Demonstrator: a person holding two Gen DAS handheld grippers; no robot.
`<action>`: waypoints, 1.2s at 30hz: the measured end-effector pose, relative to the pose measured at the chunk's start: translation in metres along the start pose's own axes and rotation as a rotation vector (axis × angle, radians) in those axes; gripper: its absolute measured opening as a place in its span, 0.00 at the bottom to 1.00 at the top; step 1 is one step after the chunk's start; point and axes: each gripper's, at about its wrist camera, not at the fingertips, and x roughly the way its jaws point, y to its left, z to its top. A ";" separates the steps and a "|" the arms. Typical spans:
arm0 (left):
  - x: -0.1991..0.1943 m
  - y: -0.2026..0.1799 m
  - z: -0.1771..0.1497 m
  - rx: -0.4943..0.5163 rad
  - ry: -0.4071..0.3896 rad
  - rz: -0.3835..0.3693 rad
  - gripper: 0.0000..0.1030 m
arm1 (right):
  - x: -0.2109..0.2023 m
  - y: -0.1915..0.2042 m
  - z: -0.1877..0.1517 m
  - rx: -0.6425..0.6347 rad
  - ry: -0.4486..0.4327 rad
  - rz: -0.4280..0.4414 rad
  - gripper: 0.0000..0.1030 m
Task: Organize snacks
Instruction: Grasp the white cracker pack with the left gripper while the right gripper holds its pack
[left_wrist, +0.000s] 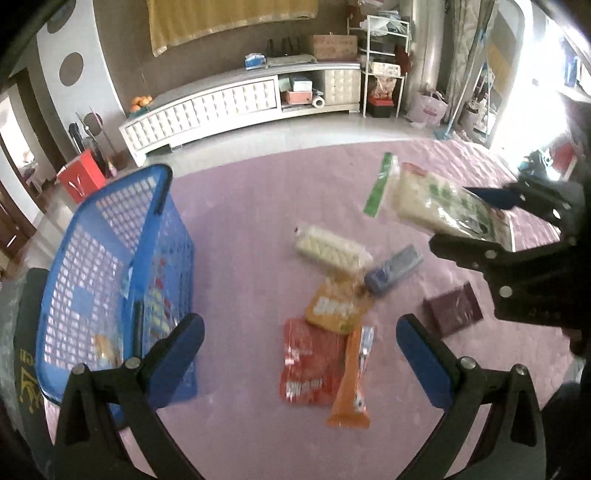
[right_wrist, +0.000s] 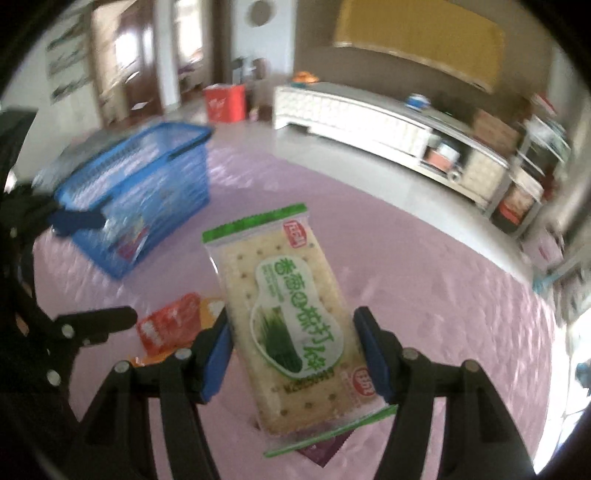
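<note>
Carrying step: right gripper (right_wrist: 291, 354) pinches a cracker pack (right_wrist: 291, 314) (held clear of the mat); left gripper (left_wrist: 299, 358) gapes empty. Next, swing it left over the blue basket (right_wrist: 147, 177).

A green-edged cracker pack (right_wrist: 295, 317) hangs tilted in the air, clamped on both long sides. On the pink worktop (left_wrist: 258, 206) lies a loose cluster: a pale cracker pack (left_wrist: 332, 248), a grey-blue packet (left_wrist: 393, 270), orange (left_wrist: 334, 308), red (left_wrist: 308, 363) and maroon (left_wrist: 452, 308) packets. A blue mesh basket (left_wrist: 110, 258) stands well apart, already holding some packets.

Blue lattice basket (left_wrist: 110, 258), pink cloth (left_wrist: 258, 192)
</note>
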 end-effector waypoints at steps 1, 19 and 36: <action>0.003 -0.001 0.003 0.001 0.003 0.001 1.00 | 0.001 -0.005 0.001 0.038 -0.007 -0.006 0.66; 0.111 0.012 0.056 -0.279 0.200 -0.060 1.00 | 0.061 -0.061 0.007 0.277 0.011 -0.162 0.66; 0.181 -0.005 0.075 -0.408 0.325 -0.023 1.00 | 0.082 -0.082 -0.010 0.325 0.098 -0.214 0.66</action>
